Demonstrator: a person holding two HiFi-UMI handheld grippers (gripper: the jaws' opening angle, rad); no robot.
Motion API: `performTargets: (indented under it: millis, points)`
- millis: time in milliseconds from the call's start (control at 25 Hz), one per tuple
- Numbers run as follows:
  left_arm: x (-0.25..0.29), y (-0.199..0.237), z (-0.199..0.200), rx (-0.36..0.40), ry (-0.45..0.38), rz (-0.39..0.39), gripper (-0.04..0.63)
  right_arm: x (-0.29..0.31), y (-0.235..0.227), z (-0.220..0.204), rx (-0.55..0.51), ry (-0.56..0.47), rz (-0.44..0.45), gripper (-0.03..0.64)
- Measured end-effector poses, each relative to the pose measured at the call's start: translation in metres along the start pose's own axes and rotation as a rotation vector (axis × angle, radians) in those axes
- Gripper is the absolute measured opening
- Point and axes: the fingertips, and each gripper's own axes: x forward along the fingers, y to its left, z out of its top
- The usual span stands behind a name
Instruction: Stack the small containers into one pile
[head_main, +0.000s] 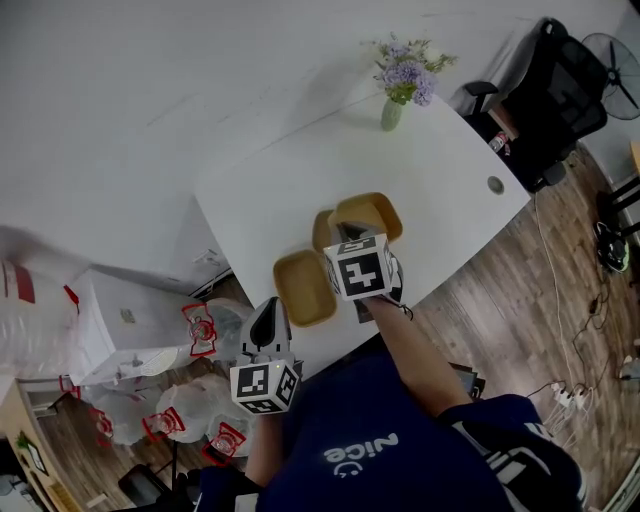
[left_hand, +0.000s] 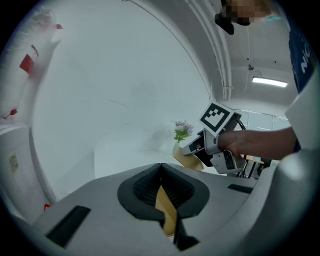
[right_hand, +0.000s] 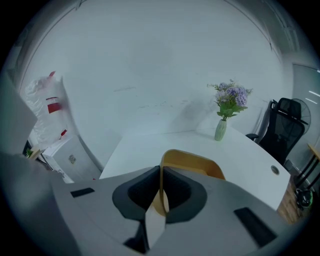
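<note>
1. The right gripper (head_main: 352, 240) is clamped on the near rim of a tan, shallow, round-cornered container (head_main: 372, 212). In the right gripper view the thin wall stands pinched between the dark pads (right_hand: 175, 192) of that gripper (right_hand: 160, 185), and the rest of the container (right_hand: 192, 162) opens out beyond them.
2. A second tan container (head_main: 322, 232) peeks out at 8 o'clock of the held one. The two overlap in the head view. I cannot tell whether one sits inside the other.
3. A third tan container (head_main: 303, 288) lies flat and apart on the white table (head_main: 450, 170), at 7 o'clock of that pair and near the table's front edge.
4. The left gripper (head_main: 268, 310) hangs at 8 o'clock of the third container, by the table's near corner. Its jaw tips are together in the left gripper view (left_hand: 160, 172). A tan sliver shows in the slot behind them, and I cannot tell whether it is gripped.
5. The left gripper view also catches the right gripper (left_hand: 212, 145) with the held container (left_hand: 187, 159) tilted beneath it.
6. A pale green vase of purple flowers (head_main: 392, 112) stands on the table's far side, at 12 o'clock of the containers.
7. A black office chair (head_main: 560, 90) sits off the table at 2 o'clock.
</note>
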Motion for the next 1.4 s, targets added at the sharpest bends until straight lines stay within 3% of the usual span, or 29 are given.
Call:
performTargets:
  millis: [200, 360, 960, 1160, 1400]
  points:
    - [-0.003, 0.003, -0.004, -0.002, 0.01, -0.019, 0.018, -0.009, 0.02, 0.003, -0.096, -0.018, -0.014, 0.055]
    - [-0.009, 0.005, -0.006, 0.002, 0.013, -0.028, 0.018, -0.007, 0.042, -0.001, 0.011, -0.017, 0.044, 0.057]
    - [-0.025, 0.019, -0.002, 0.012, 0.01, -0.001, 0.018, 0.021, 0.02, -0.005, 0.224, 0.059, -0.096, 0.055]
    - [-0.025, 0.026, -0.003, 0.005, 0.015, 0.021, 0.018, 0.029, 0.004, -0.014, 0.17, 0.099, -0.132, 0.055]
    - [-0.015, 0.028, -0.005, -0.005, 0.025, 0.031, 0.018, 0.029, -0.024, -0.03, 0.029, 0.154, -0.134, 0.055]
